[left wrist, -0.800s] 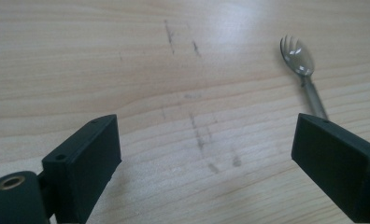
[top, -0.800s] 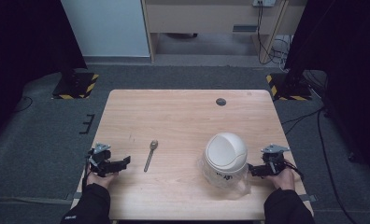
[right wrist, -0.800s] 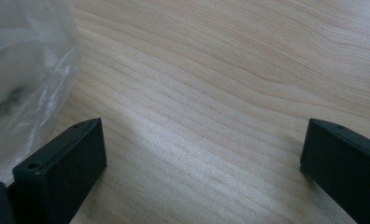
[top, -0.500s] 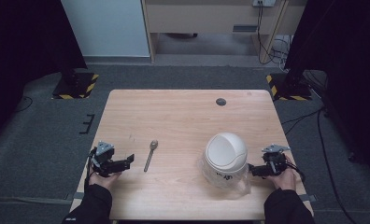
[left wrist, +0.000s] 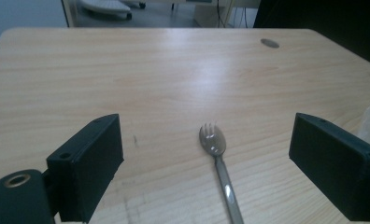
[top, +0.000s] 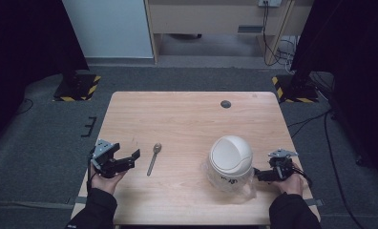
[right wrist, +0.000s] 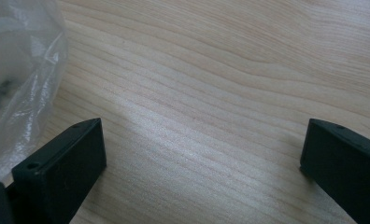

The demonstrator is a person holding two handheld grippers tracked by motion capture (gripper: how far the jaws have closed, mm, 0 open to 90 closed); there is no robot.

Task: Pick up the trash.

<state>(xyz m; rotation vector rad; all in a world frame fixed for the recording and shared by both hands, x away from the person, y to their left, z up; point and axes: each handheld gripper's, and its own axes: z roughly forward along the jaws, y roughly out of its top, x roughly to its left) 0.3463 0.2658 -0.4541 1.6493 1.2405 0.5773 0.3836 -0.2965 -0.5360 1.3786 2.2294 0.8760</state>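
**Left gripper nears the spork**

Since the earlier frames the left gripper (top: 130,160) has moved rightward toward the spork (top: 153,158), its jaws spread wide with nothing between them. In the left gripper view the spork (left wrist: 217,161) lies flat on the counter (top: 187,119), between the jaws. Right gripper (top: 257,175) rests beside the plastic-wrapped white bowl (top: 230,160), jaws apart.
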